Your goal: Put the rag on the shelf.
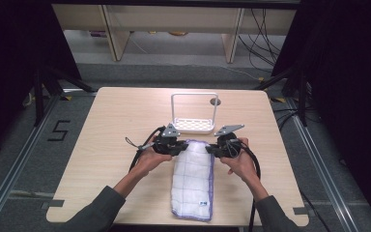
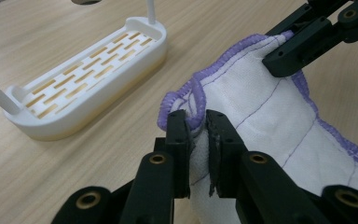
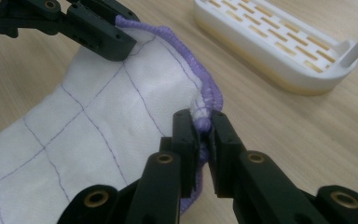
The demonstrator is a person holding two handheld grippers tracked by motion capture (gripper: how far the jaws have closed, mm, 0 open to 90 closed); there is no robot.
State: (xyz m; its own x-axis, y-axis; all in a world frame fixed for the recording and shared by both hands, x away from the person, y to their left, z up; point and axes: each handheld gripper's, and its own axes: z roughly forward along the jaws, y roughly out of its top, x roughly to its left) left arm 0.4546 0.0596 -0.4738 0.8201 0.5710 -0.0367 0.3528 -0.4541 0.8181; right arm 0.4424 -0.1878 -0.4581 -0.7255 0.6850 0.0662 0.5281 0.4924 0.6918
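A white quilted cloth (image 1: pixel 193 179) with a purple stitched hem lies lengthwise on the wooden table (image 1: pixel 111 125), its far end raised a little. My left gripper (image 1: pixel 176 147) is shut on the far left corner of the cloth (image 2: pixel 242 112), the hem pinched between its jaws (image 2: pixel 197 122). My right gripper (image 1: pixel 213 149) is shut on the far right corner, with the purple hem (image 3: pixel 204 95) bunched between its jaws (image 3: pixel 204 128). In each gripper view the other gripper (image 2: pixel 307 39) (image 3: pixel 91 30) shows farther off, clamped on its own corner.
A white slotted rack (image 1: pixel 193 125) with an upright frame stands just beyond the cloth, its tray base (image 2: pixel 84 79) (image 3: pixel 279 46) close to both grippers. A small round hole (image 1: pixel 215 102) sits in the tabletop behind it. Bare wood lies left and right of the cloth.
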